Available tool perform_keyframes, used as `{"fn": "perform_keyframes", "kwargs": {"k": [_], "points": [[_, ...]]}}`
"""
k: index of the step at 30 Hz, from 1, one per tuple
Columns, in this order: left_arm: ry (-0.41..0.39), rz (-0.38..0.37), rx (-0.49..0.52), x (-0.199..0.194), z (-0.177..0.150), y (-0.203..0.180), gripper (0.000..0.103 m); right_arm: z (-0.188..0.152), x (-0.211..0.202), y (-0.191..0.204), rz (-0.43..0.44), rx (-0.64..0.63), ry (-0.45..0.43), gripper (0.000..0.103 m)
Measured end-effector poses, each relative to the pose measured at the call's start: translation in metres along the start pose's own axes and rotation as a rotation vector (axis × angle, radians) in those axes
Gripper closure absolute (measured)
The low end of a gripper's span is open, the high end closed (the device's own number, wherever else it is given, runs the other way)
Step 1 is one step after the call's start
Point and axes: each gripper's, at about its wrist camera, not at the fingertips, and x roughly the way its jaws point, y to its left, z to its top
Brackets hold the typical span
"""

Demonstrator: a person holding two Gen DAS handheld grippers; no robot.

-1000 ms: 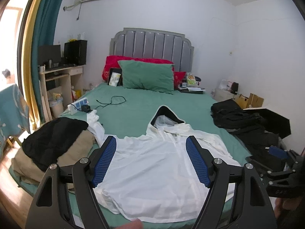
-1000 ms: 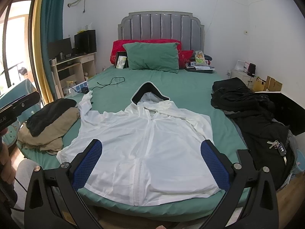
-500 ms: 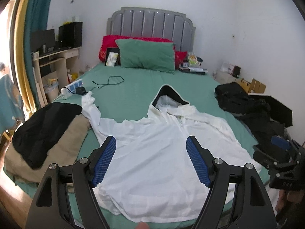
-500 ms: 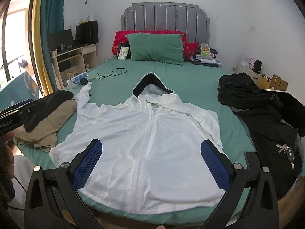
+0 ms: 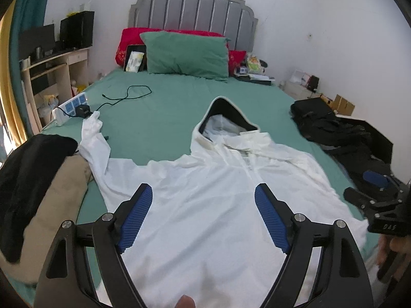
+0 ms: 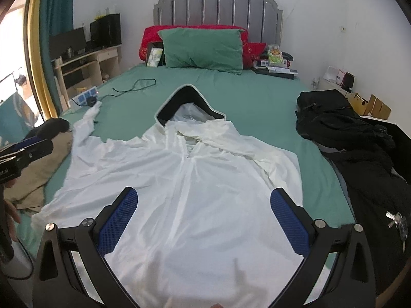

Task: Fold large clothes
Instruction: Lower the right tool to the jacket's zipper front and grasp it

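Green-sheeted bed (image 5: 179, 97) carries white hooded jacket (image 5: 218, 195), spread flat toward foot edge; left gripper (image 5: 203, 215) wide, empty above it. Right view: right gripper (image 6: 203, 218) wide, empty over jacket; black clothes (image 6: 359, 148) along right edge.

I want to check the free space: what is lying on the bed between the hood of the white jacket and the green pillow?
Only bare green sheet separates the white jacket hood from the green pillow in the right wrist view; the black cable lies off to the left.

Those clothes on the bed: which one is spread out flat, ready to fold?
The white hooded jacket in the middle, laid open on the green sheet. The black clothes on the right and the black and tan pile on the left are bunched in heaps.
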Motion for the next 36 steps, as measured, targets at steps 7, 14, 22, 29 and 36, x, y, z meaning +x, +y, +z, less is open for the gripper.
{"fn": "perform_keyframes", "kwargs": {"k": [7,14,22,29,36], "points": [[0.079,0.070,0.025,0.068,0.026,0.031,0.018,0.022,0.060,-0.007,0.001,-0.038,0.043,0.001],[0.060,0.162,0.023,0.125,0.053,0.074,0.018,0.053,0.130,-0.001,-0.012,-0.119,0.058,0.001],[0.149,0.181,-0.053,0.175,0.034,0.110,0.018,0.082,0.228,0.027,-0.029,-0.323,0.075,0.014],[0.172,0.250,-0.062,0.184,0.033,0.127,0.018,0.082,0.293,0.043,-0.027,-0.413,0.161,0.040],[0.180,0.242,-0.104,0.180,0.034,0.140,0.018,0.087,0.303,0.030,0.037,-0.329,0.181,0.094]]}}
